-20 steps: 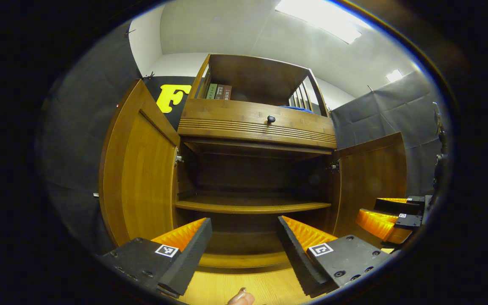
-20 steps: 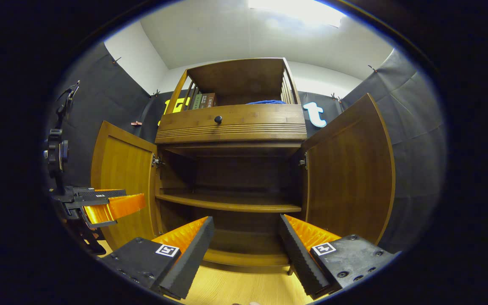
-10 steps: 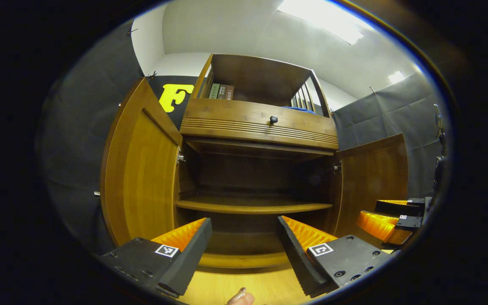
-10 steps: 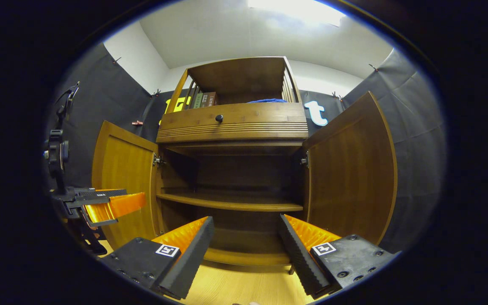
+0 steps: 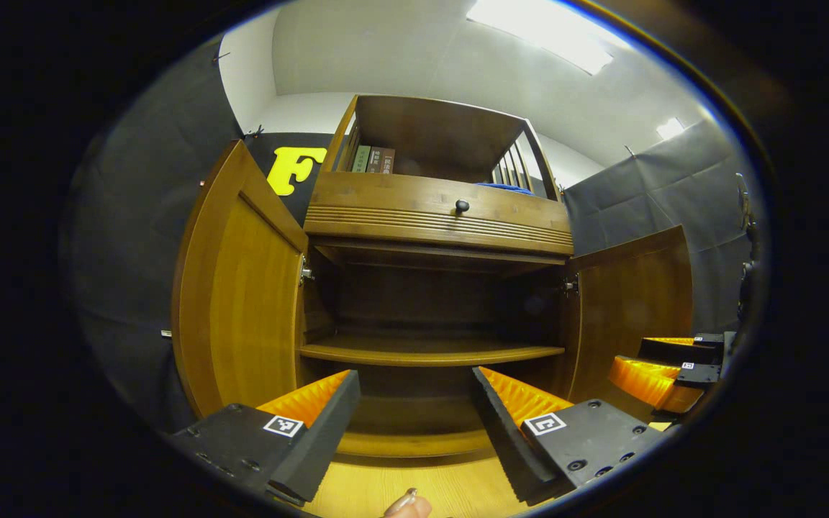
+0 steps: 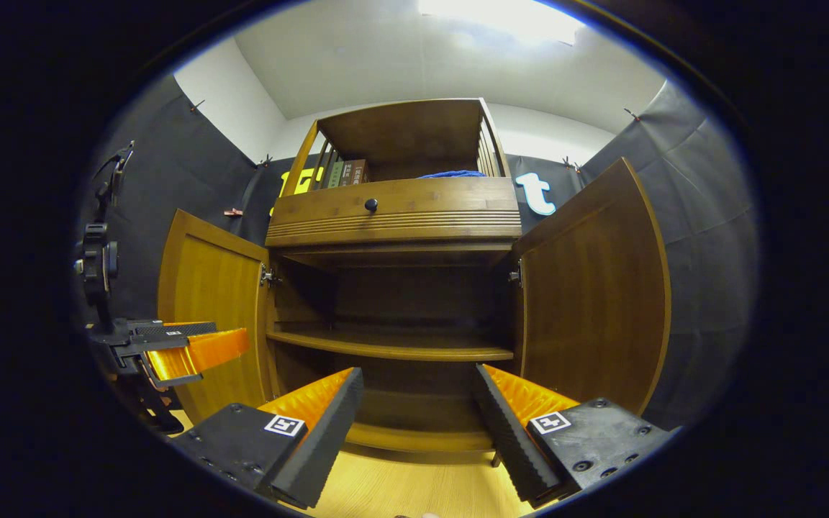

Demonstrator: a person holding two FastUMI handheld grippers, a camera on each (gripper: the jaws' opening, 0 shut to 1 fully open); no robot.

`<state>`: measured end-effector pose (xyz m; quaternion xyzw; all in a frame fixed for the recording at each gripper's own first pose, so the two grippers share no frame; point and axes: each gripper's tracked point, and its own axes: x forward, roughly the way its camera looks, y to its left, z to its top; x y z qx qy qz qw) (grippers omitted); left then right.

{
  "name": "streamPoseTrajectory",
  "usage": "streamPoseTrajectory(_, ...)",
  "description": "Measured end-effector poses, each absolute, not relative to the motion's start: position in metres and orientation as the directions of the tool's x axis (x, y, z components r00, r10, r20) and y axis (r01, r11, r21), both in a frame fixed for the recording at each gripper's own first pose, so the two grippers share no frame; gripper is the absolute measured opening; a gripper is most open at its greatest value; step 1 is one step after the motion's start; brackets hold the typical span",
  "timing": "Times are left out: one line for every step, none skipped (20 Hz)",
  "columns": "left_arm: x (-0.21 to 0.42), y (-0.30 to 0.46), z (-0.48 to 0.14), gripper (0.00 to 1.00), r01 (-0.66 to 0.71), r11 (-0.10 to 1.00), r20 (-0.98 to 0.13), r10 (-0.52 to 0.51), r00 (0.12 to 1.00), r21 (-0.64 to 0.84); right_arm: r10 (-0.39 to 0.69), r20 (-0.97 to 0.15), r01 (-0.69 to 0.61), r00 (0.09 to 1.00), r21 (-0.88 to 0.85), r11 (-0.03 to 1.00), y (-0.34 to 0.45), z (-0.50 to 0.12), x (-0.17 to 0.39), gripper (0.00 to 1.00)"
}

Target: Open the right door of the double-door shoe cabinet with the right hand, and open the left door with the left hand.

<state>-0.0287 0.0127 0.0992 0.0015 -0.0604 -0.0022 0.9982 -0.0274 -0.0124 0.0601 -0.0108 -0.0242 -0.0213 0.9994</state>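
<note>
Both doors, left and right, swung wide off the cabinet; left gripper and right gripper agape, empty, backed clear of both.

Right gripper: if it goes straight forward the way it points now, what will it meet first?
Probably nothing soon. The right gripper, open, points between both open doors into the cabinet's lower compartment, under the shelf. The dark back panel would likely come first, though depth is unclear.

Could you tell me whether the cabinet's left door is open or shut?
Open: the left door stands swung outward, showing the shelf inside.
</note>
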Motion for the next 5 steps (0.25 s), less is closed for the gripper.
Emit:
streamPoseTrajectory(-0.0293,0.0130,0.0996,0.96,0.003,1.000,0.122,-0.004,0.992,0.005,-0.040,0.049,0.041,0.998,-0.019,0.999,-0.0126,0.0605,-0.0275,0.98)
streamPoseTrajectory(-0.0301,0.0136,0.0995,0.96,0.002,1.000,0.124,-0.003,0.992,0.006,-0.039,0.047,0.040,0.998,-0.018,0.999,-0.0121,0.0599,-0.0273,0.98)
streamPoseTrajectory(-0.0302,0.0131,0.0997,0.96,0.001,1.000,0.124,-0.002,0.992,0.007,-0.039,0.045,0.040,0.998,-0.019,0.999,-0.0123,0.0596,-0.0282,0.98)
streamPoseTrajectory(-0.0303,0.0124,0.1004,0.95,0.002,1.000,0.123,-0.003,0.992,0.008,-0.038,0.044,0.039,0.998,-0.020,0.999,-0.0123,0.0588,-0.0285,0.98)
streamPoseTrajectory(-0.0299,0.0118,0.0999,0.95,0.002,1.000,0.123,-0.003,0.992,0.009,-0.037,0.044,0.038,0.998,-0.021,0.999,-0.0121,0.0586,-0.0290,0.98)
